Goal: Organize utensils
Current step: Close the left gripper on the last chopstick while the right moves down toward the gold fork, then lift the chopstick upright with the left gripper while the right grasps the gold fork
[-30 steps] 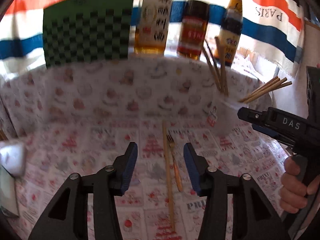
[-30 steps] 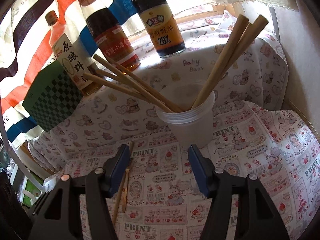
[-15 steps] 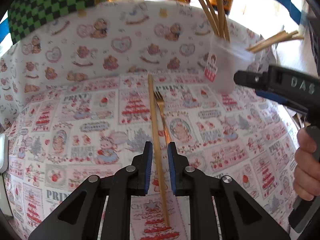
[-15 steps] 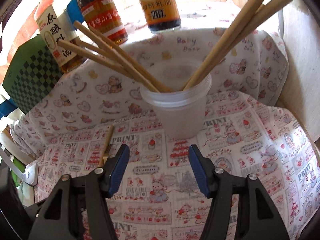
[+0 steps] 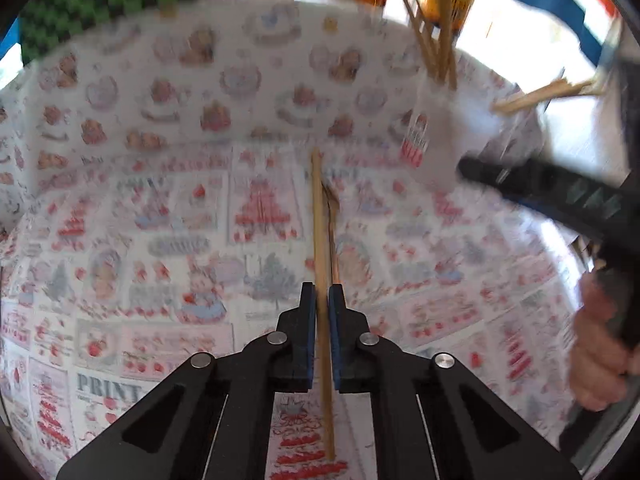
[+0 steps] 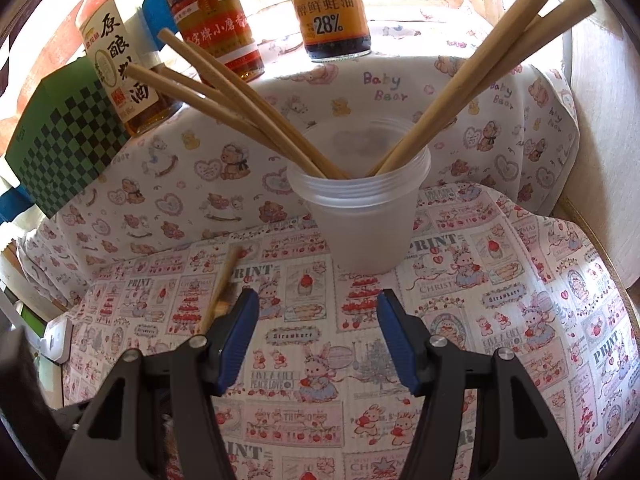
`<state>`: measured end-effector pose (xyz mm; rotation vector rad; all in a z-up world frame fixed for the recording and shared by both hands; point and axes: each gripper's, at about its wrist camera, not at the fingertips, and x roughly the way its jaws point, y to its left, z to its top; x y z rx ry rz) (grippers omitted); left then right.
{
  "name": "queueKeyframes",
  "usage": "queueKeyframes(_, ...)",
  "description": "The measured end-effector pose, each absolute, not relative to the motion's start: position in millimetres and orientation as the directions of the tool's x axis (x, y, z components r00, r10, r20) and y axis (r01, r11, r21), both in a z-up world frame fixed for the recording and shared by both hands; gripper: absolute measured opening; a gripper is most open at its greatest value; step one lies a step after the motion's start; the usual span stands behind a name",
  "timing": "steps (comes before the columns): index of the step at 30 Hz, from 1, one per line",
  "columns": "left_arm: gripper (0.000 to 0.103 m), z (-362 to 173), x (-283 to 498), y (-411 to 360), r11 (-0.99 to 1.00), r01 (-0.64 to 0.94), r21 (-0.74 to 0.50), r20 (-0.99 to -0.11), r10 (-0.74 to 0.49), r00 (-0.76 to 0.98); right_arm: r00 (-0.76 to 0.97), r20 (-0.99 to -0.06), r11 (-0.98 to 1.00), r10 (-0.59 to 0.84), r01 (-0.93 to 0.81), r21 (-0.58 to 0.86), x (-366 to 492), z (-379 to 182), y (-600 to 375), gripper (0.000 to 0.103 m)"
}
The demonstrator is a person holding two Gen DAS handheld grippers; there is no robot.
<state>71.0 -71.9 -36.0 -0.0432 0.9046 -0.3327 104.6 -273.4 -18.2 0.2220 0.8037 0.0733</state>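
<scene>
While the left-wrist view is motion-blurred, the left tongs (image 5: pixel 322 296) are plainly clamped nearly shut on a single wooden chopstick (image 5: pixel 319 216), blue pads pressed on either side of it partway along its length. That chopstick runs straight away from the camera over the printed desk cloth (image 5: pixel 168 216), its near end passing under the tongs. A slim fork (image 5: pixel 332 216) lies just beside it on the right, almost parallel; tines too blurred to make out, and whether it touches the chopstick is unclear.

Right tongs (image 6: pixel 318 316) stand about half open, nothing between the pads, hovering over the desk cloth just short of the translucent plastic cup (image 6: pixel 362 224). Cup is upright on the desk and holds several chopsticks (image 6: pixel 240 100) fanned out, one bunch leaning left, another leaning right. In the left-wrist view the same cup (image 5: pixel 440 136) sits far right of the gripped chopstick, with the right tongs' black body and the person's hand (image 5: pixel 600 352) at the right edge.

Behind the cup: three sauce bottles (image 6: pixel 332 8) in a row, and a green checkered box (image 6: pixel 68 140) at far left.
</scene>
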Motion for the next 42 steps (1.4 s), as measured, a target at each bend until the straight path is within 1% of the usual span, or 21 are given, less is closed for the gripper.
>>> queueKeyframes(2, 0.005, -17.2, 60.6, -65.2, 0.947, 0.264, -0.181, -0.705, -0.312, 0.637, 0.692, -0.705, 0.973, 0.158, 0.013, 0.231, 105.0, -18.6, -273.8, 0.059)
queueKeyframes(7, 0.005, 24.1, 33.3, -36.6, 0.941, 0.227, -0.251, -0.504, -0.327, 0.799, 0.683, -0.704, 0.963, 0.196, 0.004, 0.271, 107.5, -21.7, -276.3, 0.059)
queueKeyframes(10, 0.005, 41.8, 19.6, -25.6, 0.941, 0.21, -0.264, -0.394, -0.304, 0.867, 0.682, -0.683, 0.946, 0.26, -0.039, 0.321, 109.2, -23.9, -275.2, 0.059)
queueKeyframes(12, 0.005, 50.8, 11.7, -16.4, 0.943, 0.198, -0.269, -0.332, -0.284, 0.9, 0.654, -0.666, 0.911, 0.358, -0.09, 0.401, 113.6, -27.5, -276.6, 0.054)
queueKeyframes(13, 0.005, 54.6, 10.0, -12.5, 0.944, 0.192, -0.27, -0.307, -0.273, 0.912, 0.631, -0.656, 0.886, 0.414, -0.112, 0.451, 116.1, -30.0, -279.4, 0.046)
queueKeyframes(14, 0.005, 56.8, 5.1, -8.6, 0.945, 0.189, -0.268, -0.287, -0.266, 0.92, 0.606, -0.644, 0.857, 0.468, -0.131, 0.499, 120.0, -33.7, -281.4, 0.04)
queueKeyframes(15, 0.005, 58.8, 3.2, -6.8, 0.946, 0.188, -0.264, -0.271, -0.26, 0.927, 0.577, -0.626, 0.822, 0.525, -0.153, 0.549, 123.4, -37.3, -282.1, 0.038)
queueKeyframes(16, 0.005, 60.0, 3.8, -6.9, 0.948, 0.184, -0.26, -0.259, -0.251, 0.933, 0.558, -0.614, 0.801, 0.558, -0.169, 0.574, 124.8, -39.6, -282.8, 0.033)
queueKeyframes(17, 0.005, 61.0, 3.2, -5.8, 0.95, 0.182, -0.255, -0.247, -0.246, 0.937, 0.552, -0.608, 0.794, 0.57, -0.179, 0.581, 125.7, -41.1, -281.3, 0.029)
queueKeyframes(18, 0.005, 62.5, 2.5, -5.0, 0.951, 0.184, -0.25, -0.239, -0.245, 0.94, 0.558, -0.608, 0.799, 0.565, -0.187, 0.571, 125.0, -40.9, -278.0, 0.027)
queueKeyframes(20, 0.005, 62.7, 0.9, -4.2, 0.955, 0.176, -0.239, -0.221, -0.23, 0.948, 0.572, -0.627, 0.83, 0.53, -0.198, 0.521, 121.6, -35.9, -266.5, 0.022)
queueKeyframes(23, 0.005, 65.5, -1.9, -3.7, 0.961, 0.174, -0.214, -0.21, -0.219, 0.953, 0.569, -0.698, 0.894, 0.435, -0.184, 0.408, 126.2, -24.2, -242.4, 0.02)
queueKeyframes(25, 0.005, 66.0, -1.0, -2.5, 0.965, 0.159, -0.207, -0.205, -0.201, 0.958, 0.548, -0.716, 0.898, 0.432, -0.191, 0.396, 134.6, -23.0, -233.3, 0.019)
queueKeyframes(26, 0.005, 66.5, 0.1, -1.2, 0.968, 0.151, -0.202, -0.211, -0.194, 0.958, 0.527, -0.741, 0.906, 0.417, -0.172, 0.387, 142.1, -25.5, -229.4, 0.018)
queueKeyframes(28, 0.005, 67.2, 2.0, 2.0, 0.972, 0.129, -0.199, -0.227, -0.173, 0.959, 0.487, -0.77, 0.906, 0.411, -0.123, 0.406, 156.6, -33.3, -230.7, 0.018)
queueKeyframes(29, 0.005, 68.3, 3.1, 3.0, 0.978, 0.099, -0.185, -0.24, -0.143, 0.96, 0.471, -0.776, 0.899, 0.419, -0.095, 0.427, 162.1, -37.1, -232.1, 0.018)
queueKeyframes(32, 0.005, 72.8, 1.0, 9.8, 0.982, 0.073, -0.172, -0.222, -0.111, 0.969, 0.435, -0.792, 0.894, 0.429, -0.081, 0.44, 170.9, -43.0, -229.3, 0.018)
queueKeyframes(39, 0.005, 68.5, 10.9, 34.7, 0.968, 0.033, -0.247, -0.231, -0.092, 0.969, 0.354, -0.832, 0.892, 0.428, -0.017, 0.452, 193.1, -64.7, -217.3, 0.018)
queueKeyframes(42, 0.005, 66.9, 13.7, 41.2, 0.962, 0.02, -0.273, -0.243, -0.089, 0.966, 0.374, -0.84, 0.907, 0.393, -0.005, 0.422, 197.7, -65.6, -209.7, 0.014)
